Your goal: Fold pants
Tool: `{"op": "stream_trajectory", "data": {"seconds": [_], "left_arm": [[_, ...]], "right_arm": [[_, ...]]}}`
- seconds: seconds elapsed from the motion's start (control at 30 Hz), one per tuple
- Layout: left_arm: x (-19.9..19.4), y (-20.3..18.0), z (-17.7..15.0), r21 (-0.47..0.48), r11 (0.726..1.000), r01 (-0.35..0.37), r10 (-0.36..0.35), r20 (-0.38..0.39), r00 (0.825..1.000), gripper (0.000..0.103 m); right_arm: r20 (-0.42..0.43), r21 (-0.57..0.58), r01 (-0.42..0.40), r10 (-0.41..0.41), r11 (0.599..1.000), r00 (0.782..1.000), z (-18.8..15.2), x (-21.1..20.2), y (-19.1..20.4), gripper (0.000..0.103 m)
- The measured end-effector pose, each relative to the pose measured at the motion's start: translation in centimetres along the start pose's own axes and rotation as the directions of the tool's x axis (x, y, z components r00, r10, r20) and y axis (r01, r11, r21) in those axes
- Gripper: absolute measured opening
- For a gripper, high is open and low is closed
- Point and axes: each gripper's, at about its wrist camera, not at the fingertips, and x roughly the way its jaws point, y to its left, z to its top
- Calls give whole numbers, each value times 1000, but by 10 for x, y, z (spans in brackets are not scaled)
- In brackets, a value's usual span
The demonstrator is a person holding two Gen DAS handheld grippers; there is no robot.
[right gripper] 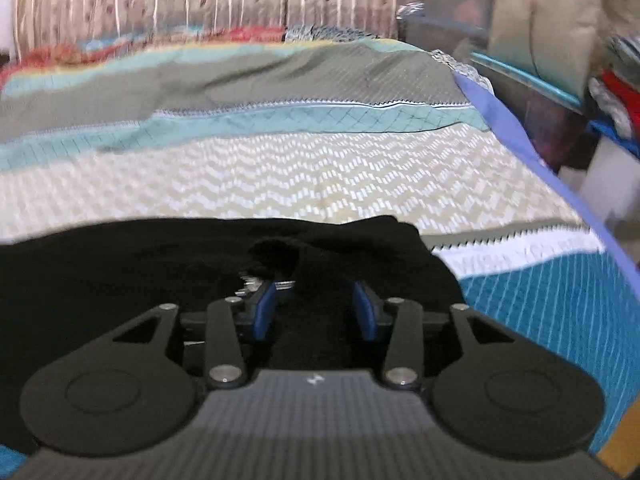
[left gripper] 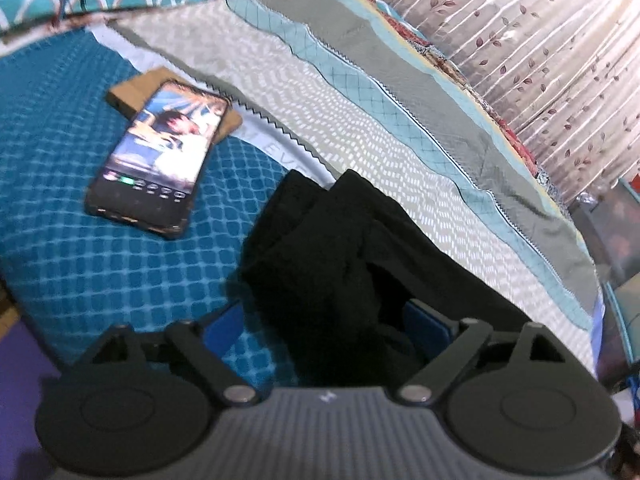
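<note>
Pants (left gripper: 320, 248) between both tongs | left gripper (left gripper: 320, 332) agape | right gripper (right gripper: 316, 312) half-open, unclamped

Black pants (right gripper: 120, 276) lie on the patterned bedspread (right gripper: 304, 176), bunched between the right tool's (right gripper: 316, 312) parted blue pads (right gripper: 265, 312).

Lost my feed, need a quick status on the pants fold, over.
Left gripper open wide, black pants lying between its fingers. Right gripper part open, pants cloth between its fingers, grip unclear. Phone on bedspread beside pants.
</note>
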Motion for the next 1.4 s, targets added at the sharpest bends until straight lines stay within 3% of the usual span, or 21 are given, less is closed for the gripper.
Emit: {"op": "stream_trajectory", "data": {"seconds": [0.1,0.13,0.2,0.23,0.27,0.3,0.4,0.53,0.57,0.67,0.7,0.8,0.83,0.93,1.03,1.1,1.17,1.23,1.3,1.33,1.4], "left_arm": [[23,4,5,-25,999,24,-25,-13,1000,91],[30,5,6,-34,999,26,-27,-18,999,91],[47,9,9,-59,997,44,-45,-21,999,90],[52,10,9,-74,996,44,-45,-9,999,83],[56,9,10,-80,996,30,-30,1,1000,59],[60,7,11,-80,997,12,-12,0,1000,47],[61,-2,14,-83,996,22,-22,-2,1000,36],[37,-48,8,122,993,-1,-10,93,996,35],[30,-64,4,184,983,-4,-18,117,993,35],[15,-119,-19,420,907,-38,-41,176,983,35],[12,-137,-30,497,867,-42,-58,183,981,36],[21,-182,-66,665,746,-47,-74,153,986,40],[26,-192,-78,695,718,-35,-73,126,989,43],[38,-216,-114,783,616,88,-128,-10,992,83],[39,-223,-135,811,562,163,-150,-94,984,87],[30,-219,-136,811,557,178,-161,-105,981,89],[17,-210,-131,796,574,192,-182,-104,978,90],[6,-197,-118,758,621,200,-196,-97,976,90],[-3,-182,-101,700,686,199,-209,-72,975,88],[-4,-176,-93,668,721,184,-200,-55,978,85],[0,-167,-80,623,768,150,-166,-33,986,68]], "right_arm": [[-30,58,-141,142,988,989,-2,-10,8,38],[-50,72,-195,199,978,979,-1,-10,15,31],[-102,87,-300,308,950,946,1,-4,39,29],[-123,90,-340,349,936,929,1,-1,52,29],[-144,87,-371,381,924,913,0,3,66,29],[-164,80,-396,404,915,900,-1,6,80,29],[-223,61,-468,469,881,854,-5,17,122,29],[-295,72,-555,550,828,782,-6,32,167,29],[-316,112,-580,583,807,749,-7,41,174,29],[-387,246,-604,648,758,656,-9,67,190,29],[-402,279,-593,653,755,642,-12,76,193,29],[-353,350,-593,688,725,634,-6,81,183,29],[-321,373,-586,692,720,646,-3,79,171,30],[-247,423,-530,656,735,713,2,77,134,31],[-194,518,-461,624,721,757,0,79,88,31],[-168,557,-436,610,707,774,-3,78,70,35],[-121,611,-451,639,651,759,-5,78,57,45],[-81,630,-482,669,608,739,-5,76,54,66],[-75,619,-508,689,599,721,-3,78,63,74],[-83,598,-533,708,598,701,-1,81,69,74],[-133,563,-549,724,617,677,0,89,89,74]]}}
